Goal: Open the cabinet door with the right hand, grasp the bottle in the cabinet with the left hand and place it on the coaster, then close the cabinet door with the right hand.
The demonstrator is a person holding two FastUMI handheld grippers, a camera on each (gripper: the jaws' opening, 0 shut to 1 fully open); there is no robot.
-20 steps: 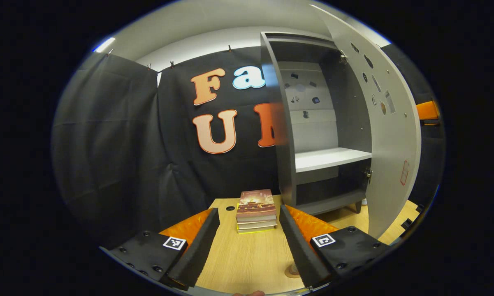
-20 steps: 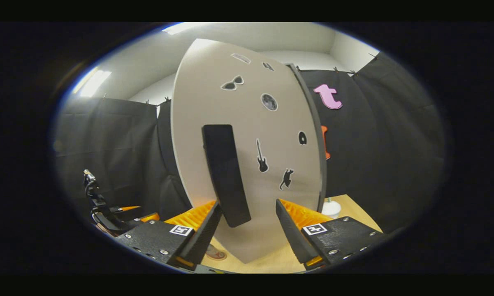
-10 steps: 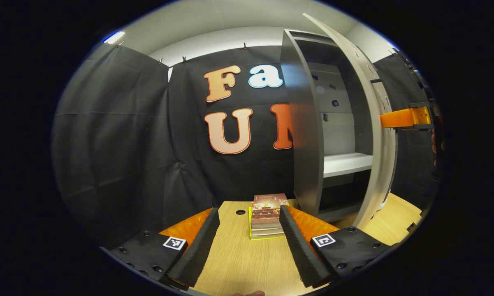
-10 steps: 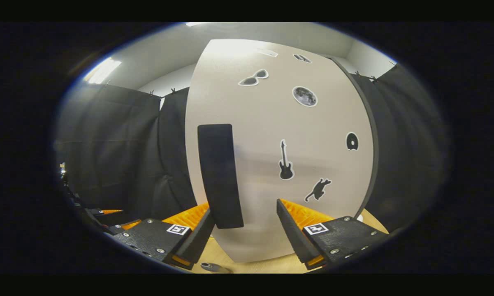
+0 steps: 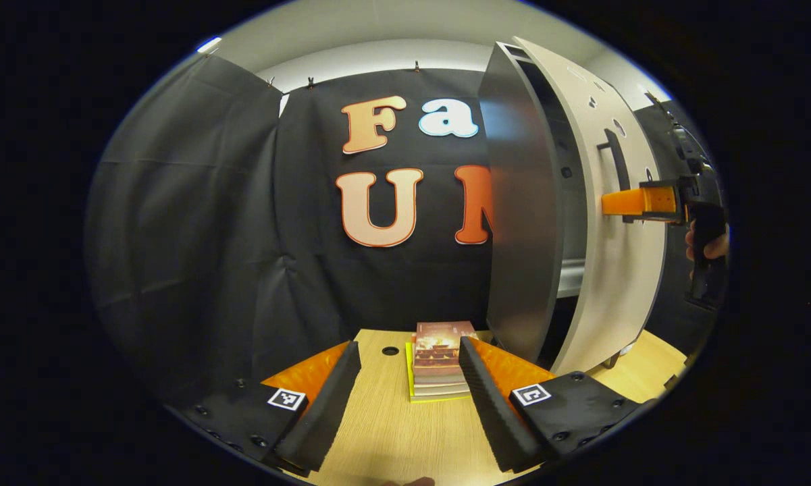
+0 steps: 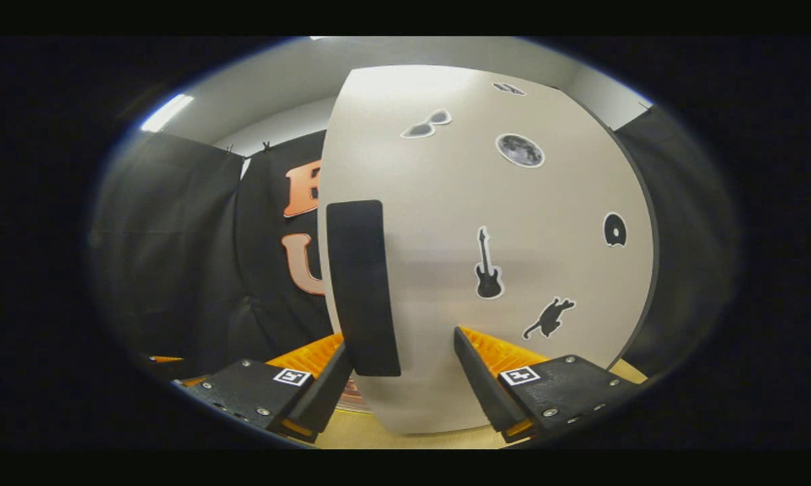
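Black cloth backs the wooden surface (image 5: pixel 391 432) where the cabinet door (image 6: pixel 486 256) stands nearly closed, its upright handle (image 6: pixel 363 287) just inside the right gripper (image 6: pixel 400 378)'s wide jaws, the left gripper (image 5: pixel 408 405) idle and wide, the bottle unseen.

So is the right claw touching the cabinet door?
Cannot tell. In the left gripper view the right claw reaches the door just below its handle, but whether its tip presses the panel or stops short is unclear.
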